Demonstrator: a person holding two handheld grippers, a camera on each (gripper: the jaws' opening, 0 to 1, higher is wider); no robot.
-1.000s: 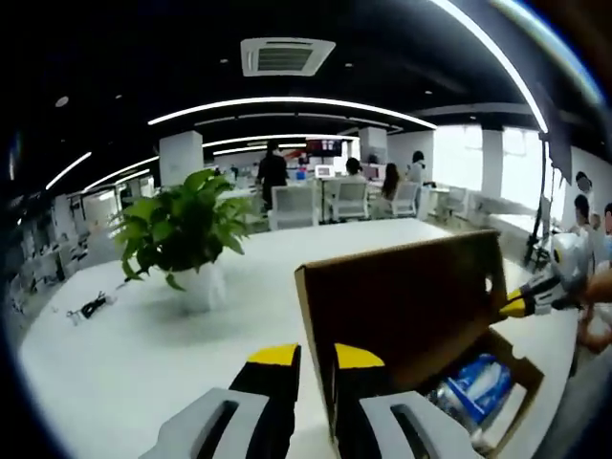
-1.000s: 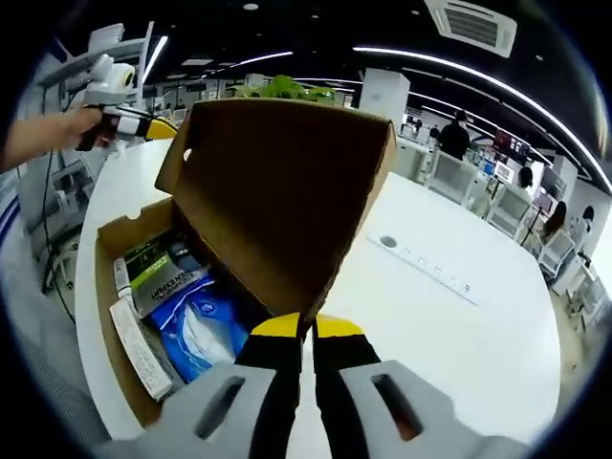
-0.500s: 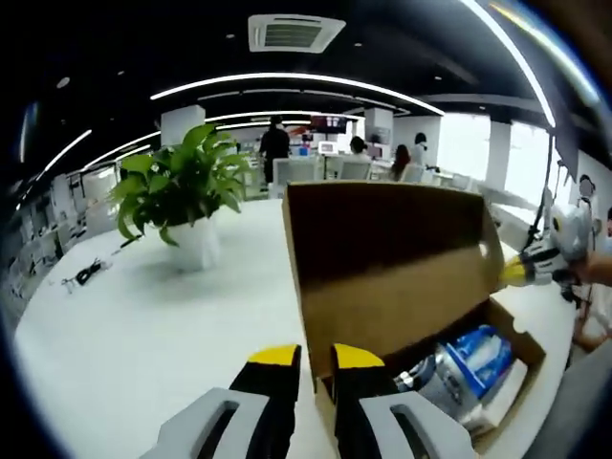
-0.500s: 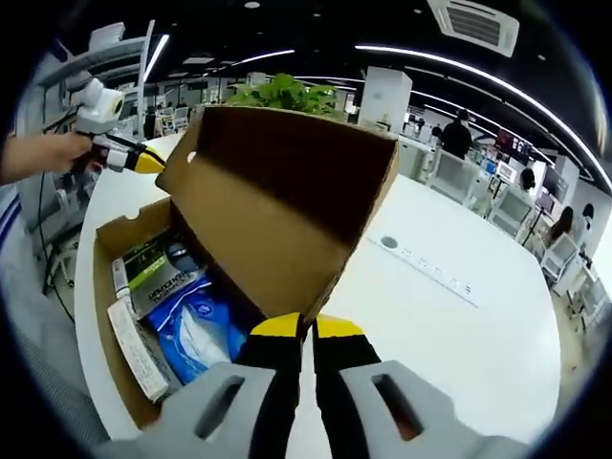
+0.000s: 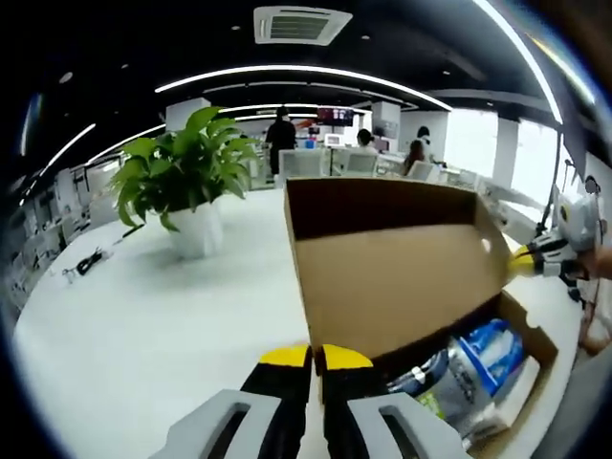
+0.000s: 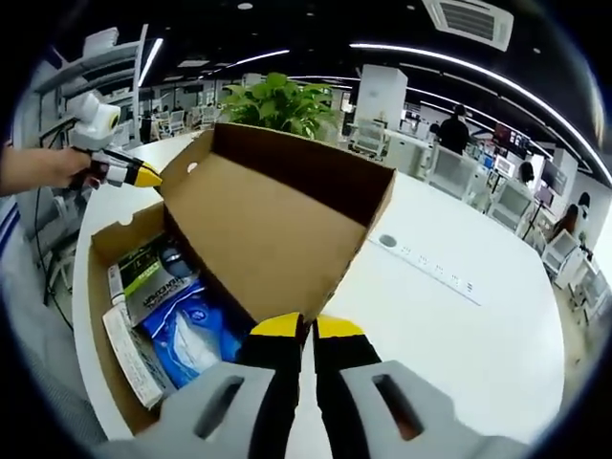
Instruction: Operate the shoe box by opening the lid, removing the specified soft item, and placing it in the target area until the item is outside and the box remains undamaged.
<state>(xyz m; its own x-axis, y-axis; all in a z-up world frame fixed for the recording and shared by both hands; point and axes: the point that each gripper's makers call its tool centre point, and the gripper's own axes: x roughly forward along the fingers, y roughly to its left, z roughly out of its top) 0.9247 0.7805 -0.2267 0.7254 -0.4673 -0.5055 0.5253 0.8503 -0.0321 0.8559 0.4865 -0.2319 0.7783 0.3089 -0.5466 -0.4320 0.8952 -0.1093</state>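
A brown cardboard shoe box (image 6: 94, 287) stands on a white table with its lid (image 6: 268, 229) raised and tilted back. Inside lie a blue soft packet (image 6: 186, 335), a green-and-black packet (image 6: 158, 273) and a white strip (image 6: 124, 354). My right gripper (image 6: 306, 327) is shut on one front corner of the lid. Across the lid's front edge, my left gripper (image 6: 143, 175) sits at the other corner. In the left gripper view, my left gripper (image 5: 316, 357) is shut on the lid (image 5: 402, 277) corner, with the blue packet (image 5: 483, 349) below and the right gripper (image 5: 524, 258) beyond.
A potted green plant (image 5: 182, 177) stands on the white table (image 5: 143, 306) behind the box, with a small cable (image 5: 81, 263) to its left. A flat strip (image 6: 430, 268) is set into the table. Chairs, desks and people are far behind.
The lid has swung further back and lies flatter over the table. The left gripper's jaws have drawn together on the lid's corner.
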